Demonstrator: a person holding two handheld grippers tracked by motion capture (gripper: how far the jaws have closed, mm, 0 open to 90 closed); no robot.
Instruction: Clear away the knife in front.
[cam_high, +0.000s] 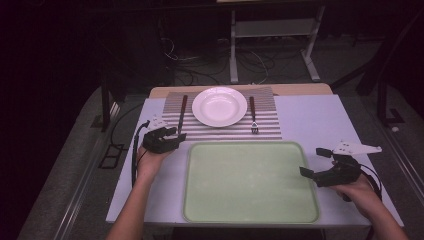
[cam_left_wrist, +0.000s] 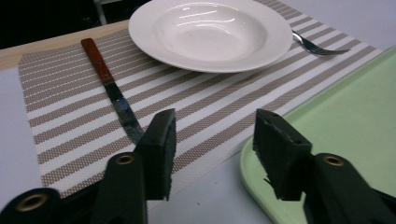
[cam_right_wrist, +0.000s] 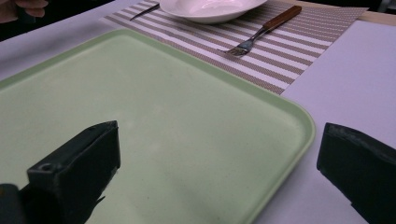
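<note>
Left gripper gapes empty at knife tip; knife runs lengthwise away, left of plate. Right gripper gapes empty, well off.

The table carries a striped placemat and a green tray.

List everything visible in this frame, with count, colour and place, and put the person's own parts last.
plate: 1, white, centre of the placemat, empty
placemat: 1, brown and white stripes, far middle of the table
knife: 1, brown handle, on the placemat left of the plate
fork: 1, brown handle, on the placemat right of the plate
tray: 1, pale green, near side of the table, empty
table: 1, pale grey top
left hand-held gripper: black, open, by the tray's far left corner
right hand-held gripper: black, open, at the tray's right edge
</note>
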